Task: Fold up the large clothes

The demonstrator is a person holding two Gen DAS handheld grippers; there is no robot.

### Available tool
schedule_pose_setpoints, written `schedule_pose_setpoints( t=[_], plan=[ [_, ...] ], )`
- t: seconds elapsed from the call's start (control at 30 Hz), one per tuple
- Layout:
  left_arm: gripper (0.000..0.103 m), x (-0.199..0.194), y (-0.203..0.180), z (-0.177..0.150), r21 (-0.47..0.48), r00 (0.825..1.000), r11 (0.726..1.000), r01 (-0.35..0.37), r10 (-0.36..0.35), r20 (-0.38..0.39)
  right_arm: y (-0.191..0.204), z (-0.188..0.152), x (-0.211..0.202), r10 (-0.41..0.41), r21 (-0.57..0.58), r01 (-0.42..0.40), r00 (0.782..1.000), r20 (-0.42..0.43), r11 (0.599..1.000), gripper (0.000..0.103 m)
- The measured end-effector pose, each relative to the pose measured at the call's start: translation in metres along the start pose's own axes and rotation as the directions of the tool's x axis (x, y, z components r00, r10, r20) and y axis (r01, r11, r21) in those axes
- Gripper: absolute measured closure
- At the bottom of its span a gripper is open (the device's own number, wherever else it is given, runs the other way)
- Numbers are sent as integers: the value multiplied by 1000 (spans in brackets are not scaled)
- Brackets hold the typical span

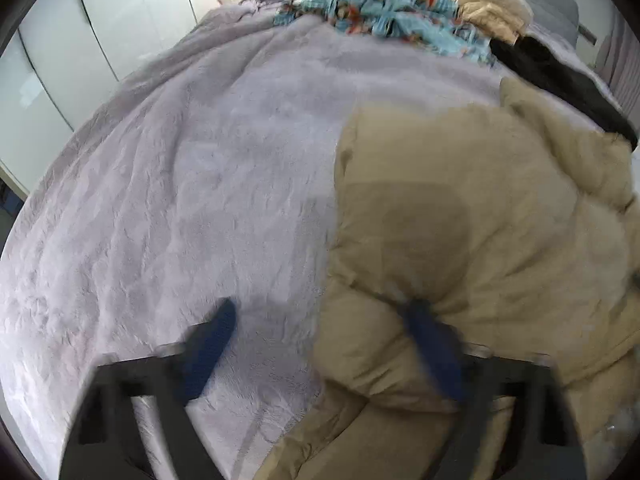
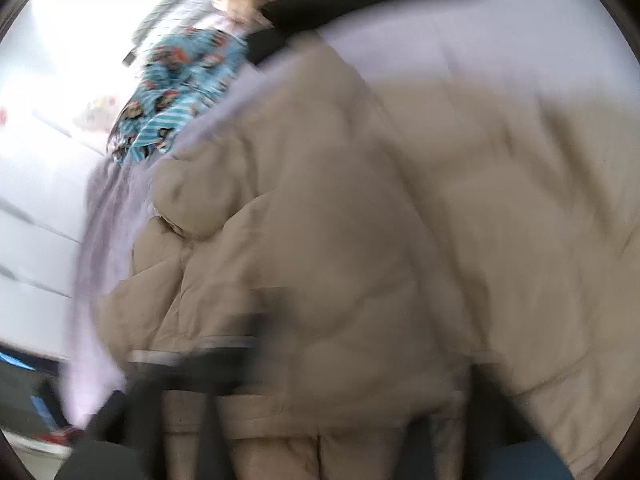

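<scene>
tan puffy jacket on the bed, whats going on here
A person with a claw in each hand is folding a tan puffer jacket spread on a lilac plush blanket. The left claw straddles the jacket's edge, jaws apart and not clamped. The right claw is lost in blur over the jacket, apparently shut. Other clothes are piled at the far end.

We hold the left gripper [image 1: 324,320] pointing steeply down at the beige puffer jacket [image 1: 460,220], its jaws apart: one blue fingertip [image 1: 218,324] sits off the jacket's edge, the other presses into the padding. Our right gripper [image 2: 276,320] is a dark blur low over the same jacket, jaws closed; whether any fabric is pinched is unclear.
</scene>
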State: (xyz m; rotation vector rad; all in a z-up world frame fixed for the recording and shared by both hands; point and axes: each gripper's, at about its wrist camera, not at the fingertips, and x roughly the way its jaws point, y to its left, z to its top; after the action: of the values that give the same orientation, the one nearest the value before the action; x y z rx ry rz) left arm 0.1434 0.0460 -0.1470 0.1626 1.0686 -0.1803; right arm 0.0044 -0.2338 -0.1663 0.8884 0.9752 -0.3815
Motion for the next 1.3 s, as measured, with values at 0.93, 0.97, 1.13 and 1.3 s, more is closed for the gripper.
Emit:
schedule_pose_setpoints(
  t=[0.93,0.97,1.13,1.3],
  plan=[
    [59,43,-48,29,160,997,984,-77,75,20,-34,-12,-34,-102,-220,94,995,-23,971,89],
    [59,43,-48,29,161,997,984,-78,76,19,-40,-10,-28,-101,-202,92,994,-35,975,95],
    [59,31,-55,34,197,989,969,-150,150,17,-81,-7,-67,-156,-99,158,987,30,982,91],
    [59,-6,-78,27,230,995,969,-87,94,-20,-126,-17,-107,-99,32,98,995,20,995,81]
  ],
)
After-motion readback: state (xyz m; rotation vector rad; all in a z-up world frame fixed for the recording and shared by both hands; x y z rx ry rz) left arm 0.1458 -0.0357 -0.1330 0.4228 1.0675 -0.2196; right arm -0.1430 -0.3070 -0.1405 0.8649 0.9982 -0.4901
